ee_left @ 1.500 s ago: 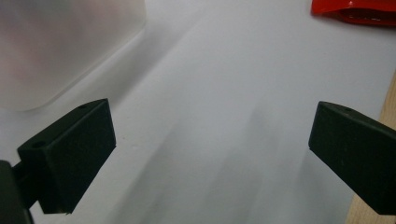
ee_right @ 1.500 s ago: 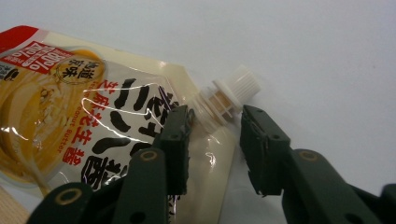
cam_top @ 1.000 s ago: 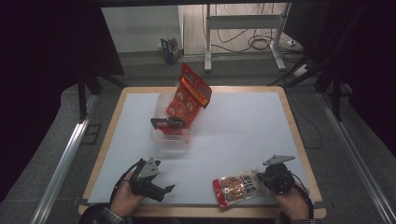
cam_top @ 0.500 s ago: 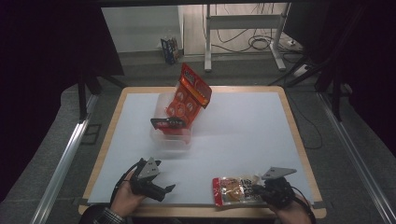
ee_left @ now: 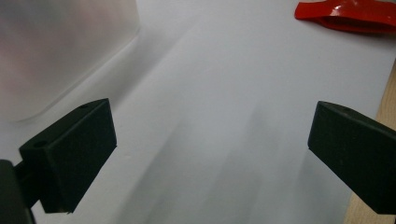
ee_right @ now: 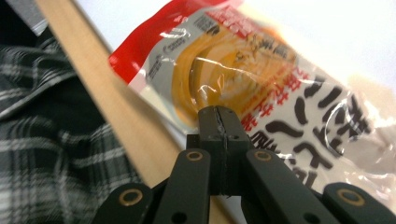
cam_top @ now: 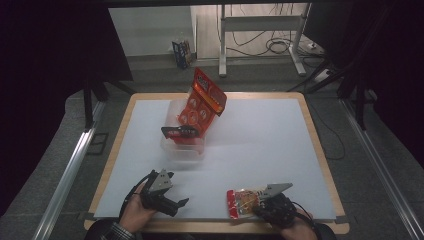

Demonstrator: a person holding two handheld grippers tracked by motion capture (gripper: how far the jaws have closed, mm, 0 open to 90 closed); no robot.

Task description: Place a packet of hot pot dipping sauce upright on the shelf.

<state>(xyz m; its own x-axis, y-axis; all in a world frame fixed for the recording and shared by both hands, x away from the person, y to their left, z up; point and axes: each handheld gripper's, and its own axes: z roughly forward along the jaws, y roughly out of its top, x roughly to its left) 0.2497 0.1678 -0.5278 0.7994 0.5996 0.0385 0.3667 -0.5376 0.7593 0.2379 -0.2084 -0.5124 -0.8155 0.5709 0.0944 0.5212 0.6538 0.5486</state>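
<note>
A noodle packet [cam_top: 243,202], clear with a red end and yellow noodles inside, lies at the table's near edge on the right. My right gripper [cam_top: 260,205] is shut on its edge; in the right gripper view the jaws [ee_right: 219,116] meet on the packet's film [ee_right: 280,88]. My left gripper [cam_top: 177,189] rests open near the front left, nothing between its fingers [ee_left: 70,154]. A clear plastic tub [cam_top: 182,150] stands mid-table with a tall red snack bag [cam_top: 202,102] leaning in it and a dark-ended red pack [cam_top: 179,132] across its rim.
A white mat [cam_top: 265,145] covers the wood-rimmed table [cam_top: 320,150]. The tub's wall [ee_left: 56,46] is close ahead of the left gripper, the packet's red end [ee_left: 345,14] farther off. A checked sleeve [ee_right: 51,140] lies beside the table edge. Desk legs and cables stand beyond.
My right hand has slid left and toward the near edge, and the noodle packet has shifted with it. The left hand has stayed put.
</note>
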